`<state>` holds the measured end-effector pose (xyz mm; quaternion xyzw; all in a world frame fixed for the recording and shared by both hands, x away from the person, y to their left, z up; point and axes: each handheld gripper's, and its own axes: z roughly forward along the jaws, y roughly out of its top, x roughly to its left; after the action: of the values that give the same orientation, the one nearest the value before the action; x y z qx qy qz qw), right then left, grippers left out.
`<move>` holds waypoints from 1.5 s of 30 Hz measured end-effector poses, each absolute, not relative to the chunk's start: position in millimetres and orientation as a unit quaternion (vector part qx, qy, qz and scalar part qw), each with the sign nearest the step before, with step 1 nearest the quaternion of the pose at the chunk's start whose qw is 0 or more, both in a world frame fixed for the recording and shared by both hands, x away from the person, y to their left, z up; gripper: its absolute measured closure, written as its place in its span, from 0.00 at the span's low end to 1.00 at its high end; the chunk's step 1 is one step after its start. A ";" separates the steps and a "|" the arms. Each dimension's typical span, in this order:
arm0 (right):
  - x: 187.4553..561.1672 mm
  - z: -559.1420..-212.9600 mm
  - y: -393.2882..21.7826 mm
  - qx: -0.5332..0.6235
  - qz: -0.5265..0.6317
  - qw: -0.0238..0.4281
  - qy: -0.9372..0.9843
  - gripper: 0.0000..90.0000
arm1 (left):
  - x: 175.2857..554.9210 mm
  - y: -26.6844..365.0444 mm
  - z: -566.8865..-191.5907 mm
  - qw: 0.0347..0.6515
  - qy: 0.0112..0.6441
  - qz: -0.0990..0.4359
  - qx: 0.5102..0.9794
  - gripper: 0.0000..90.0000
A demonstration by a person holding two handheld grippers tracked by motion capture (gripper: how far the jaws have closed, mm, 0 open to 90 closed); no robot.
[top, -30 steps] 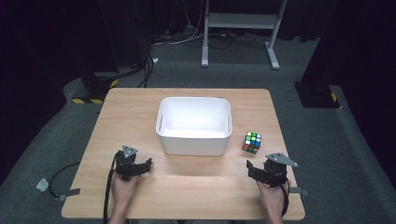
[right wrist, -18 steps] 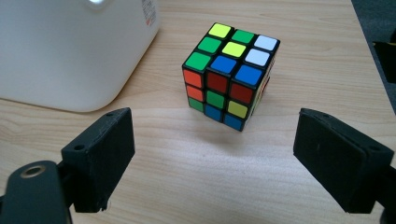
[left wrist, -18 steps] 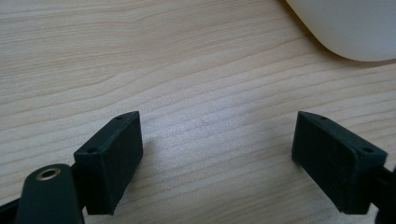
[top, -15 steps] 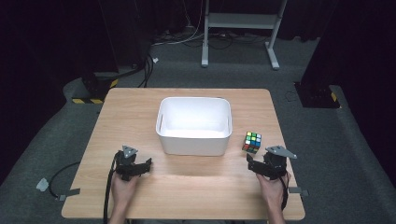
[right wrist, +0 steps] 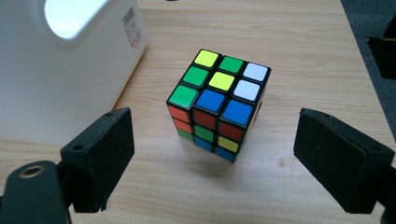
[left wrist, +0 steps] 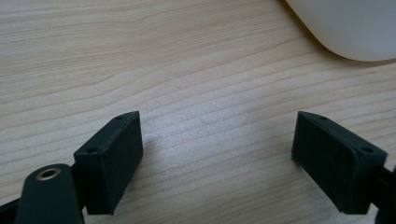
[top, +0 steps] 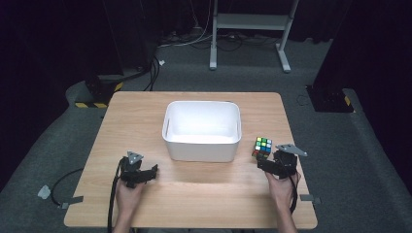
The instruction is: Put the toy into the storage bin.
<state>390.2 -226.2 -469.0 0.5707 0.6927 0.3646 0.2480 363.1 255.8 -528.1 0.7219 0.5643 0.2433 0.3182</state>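
Resting on the wooden table (top: pixel 145 116) just right of the white bin (top: pixel 202 128), the cube (top: pixel 262 146) sits directly ahead of the right gripper (top: pixel 272 161) in the high view; the left gripper (top: pixel 141 174) hovers near the bin's front left. Left gripper view: jaws spread over bare wood (bin corner at top right). Right gripper view: jaws spread wide, cube (right wrist: pixel 218 105) between and beyond them, untouched.

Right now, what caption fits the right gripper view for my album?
Open right gripper lines up on a scrambled Rubik's cube standing beside the white plastic bin.
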 end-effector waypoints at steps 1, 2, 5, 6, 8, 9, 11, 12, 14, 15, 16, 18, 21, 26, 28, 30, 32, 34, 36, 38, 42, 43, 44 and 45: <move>392.4 -469.3 -225.6 0.571 0.364 0.246 0.693 0.14 | 363.1 255.9 -528.1 0.318 0.564 0.243 0.722 0.18; 394.6 -469.6 -225.0 0.571 0.362 0.246 0.694 0.14 | 363.1 255.8 -528.1 0.318 0.564 0.243 0.722 0.18; 401.9 -470.4 -222.7 0.570 0.353 0.245 0.701 0.14 | 363.1 255.7 -528.1 0.318 0.565 0.243 0.722 0.18; 403.6 -470.0 -222.3 0.570 0.351 0.245 0.701 0.14 | 363.1 255.7 -528.1 0.318 0.565 0.243 0.722 0.18; 406.5 -468.6 -221.6 0.570 0.350 0.248 0.701 0.14 | 363.1 255.7 -528.1 0.318 0.565 0.243 0.722 0.18; 408.1 -468.0 -221.4 0.570 0.349 0.249 0.701 0.13 | 363.1 255.8 -528.1 0.318 0.564 0.243 0.722 0.18; 410.5 -467.9 -220.6 0.572 0.350 0.249 0.698 0.13 | 363.1 255.8 -528.1 0.318 0.565 0.243 0.722 0.18; 411.8 -468.5 -220.3 0.572 0.349 0.250 0.699 0.13 | 363.1 255.8 -528.1 0.318 0.565 0.243 0.722 0.18; 414.4 -470.7 -219.7 0.573 0.344 0.250 0.701 0.12 | 363.1 255.8 -528.1 0.318 0.564 0.243 0.722 0.18; 416.0 -472.1 -219.9 0.576 0.342 0.248 0.700 0.12 | 363.1 255.7 -528.1 0.318 0.565 0.243 0.722 0.18; 417.8 -473.6 -220.5 0.579 0.341 0.246 0.698 0.12 | 363.1 255.8 -528.1 0.318 0.565 0.243 0.722 0.18; 420.2 -475.5 -221.5 0.584 0.339 0.247 0.695 0.12 | 363.1 255.8 -528.1 0.318 0.564 0.243 0.722 0.18; 423.6 -476.7 -221.7 0.589 0.334 0.246 0.693 0.12 | 363.1 255.8 -528.1 0.318 0.564 0.243 0.722 0.18; 432.4 -471.5 -218.3 0.591 0.338 0.243 0.691 0.12 | 363.1 255.8 -528.1 0.318 0.564 0.243 0.722 0.18; 436.6 -472.7 -217.4 0.595 0.333 0.240 0.691 0.11 | 363.1 255.8 -528.1 0.318 0.564 0.243 0.722 0.18; 440.5 -475.2 -217.1 0.598 0.328 0.235 0.692 0.11 | 363.1 255.9 -528.1 0.318 0.564 0.244 0.722 0.18; 443.1 -477.0 -216.7 0.602 0.325 0.232 0.691 0.11 | 363.1 255.9 -528.1 0.318 0.564 0.244 0.722 0.18; 445.3 -478.5 -217.3 0.608 0.325 0.231 0.687 0.11 | 363.0 255.9 -528.1 0.318 0.564 0.243 0.722 0.18; 448.2 -480.7 -217.1 0.613 0.324 0.227 0.684 0.11 | 363.0 255.9 -528.1 0.318 0.564 0.243 0.722 0.18; 450.7 -482.6 -215.5 0.616 0.323 0.222 0.683 0.12 | 363.1 256.0 -528.1 0.318 0.563 0.244 0.723 0.18; 454.6 -485.8 -211.2 0.615 0.310 0.226 0.689 0.14 | 363.0 256.0 -528.1 0.318 0.564 0.243 0.722 0.18; 455.9 -486.9 -211.2 0.616 0.304 0.228 0.690 0.14 | 363.0 256.0 -528.1 0.319 0.564 0.243 0.722 0.18; 456.9 -487.9 -210.9 0.620 0.301 0.225 0.689 0.14 | 363.0 256.0 -528.1 0.319 0.564 0.243 0.722 0.18; 457.4 -488.4 -211.1 0.621 0.301 0.224 0.689 0.15 | 363.0 256.0 -528.1 0.319 0.564 0.243 0.722 0.18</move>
<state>457.4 -211.1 -488.4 0.6209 0.6885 0.3009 0.2235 363.0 256.0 -528.1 0.7219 0.5639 0.2431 0.3190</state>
